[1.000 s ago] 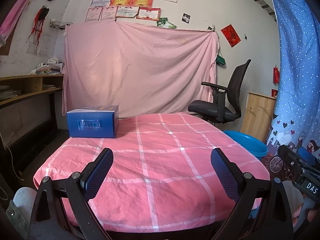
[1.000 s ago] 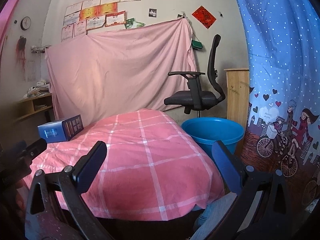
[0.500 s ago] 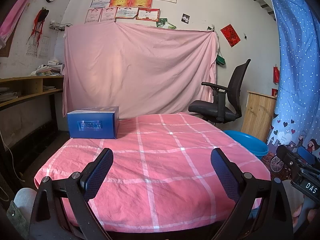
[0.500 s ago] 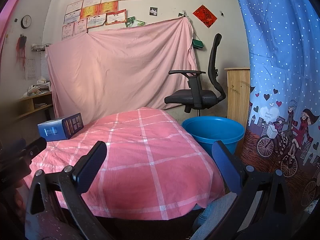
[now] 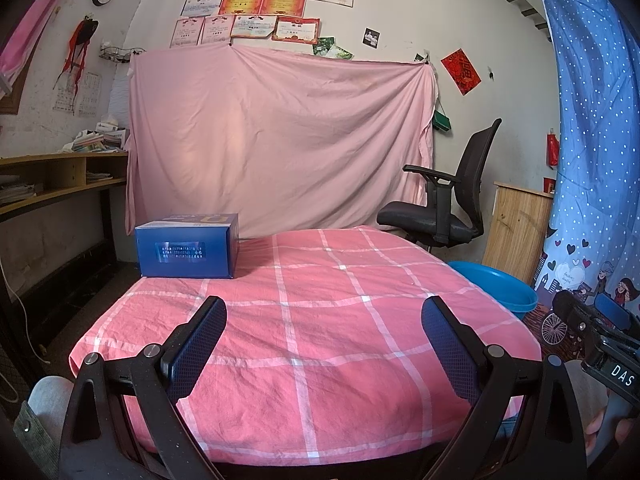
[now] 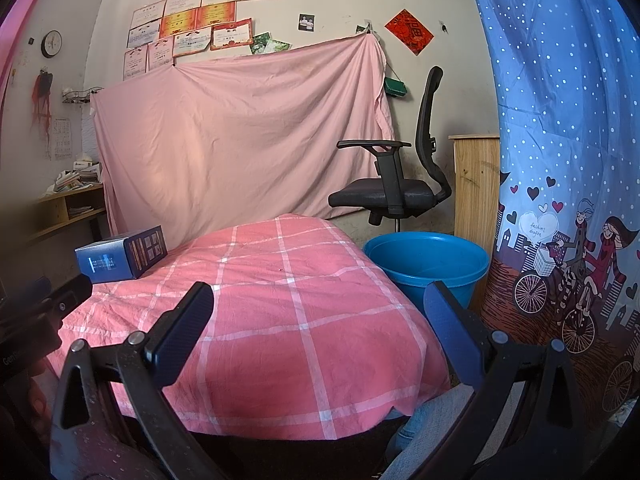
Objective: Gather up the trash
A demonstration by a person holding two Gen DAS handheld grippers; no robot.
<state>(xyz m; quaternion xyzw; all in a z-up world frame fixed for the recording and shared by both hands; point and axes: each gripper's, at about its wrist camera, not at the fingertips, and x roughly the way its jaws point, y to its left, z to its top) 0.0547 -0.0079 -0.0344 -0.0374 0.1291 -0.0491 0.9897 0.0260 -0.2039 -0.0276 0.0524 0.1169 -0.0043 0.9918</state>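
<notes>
A blue cardboard box (image 5: 187, 251) stands at the far left corner of a table under a pink checked cloth (image 5: 312, 320); the right wrist view has the same box (image 6: 122, 256) at the left. On the floor right of the table is a blue plastic basin (image 6: 428, 264), seen too in the left wrist view as the basin (image 5: 496, 290). My left gripper (image 5: 324, 322) hovers open over the table's near edge, nothing between its fingers. My right gripper (image 6: 318, 306) is open as well, over the table's near right part, with nothing in it.
A black office chair (image 5: 444, 208) stands behind the basin, beside a wooden cabinet (image 5: 516, 228). A blue dotted curtain (image 6: 560, 140) hangs at the right. A pink sheet (image 5: 280, 140) covers the back wall. Wooden shelves (image 5: 52, 184) with papers run along the left.
Both views have shifted very slightly; the grippers stay open and nothing on the table has moved.
</notes>
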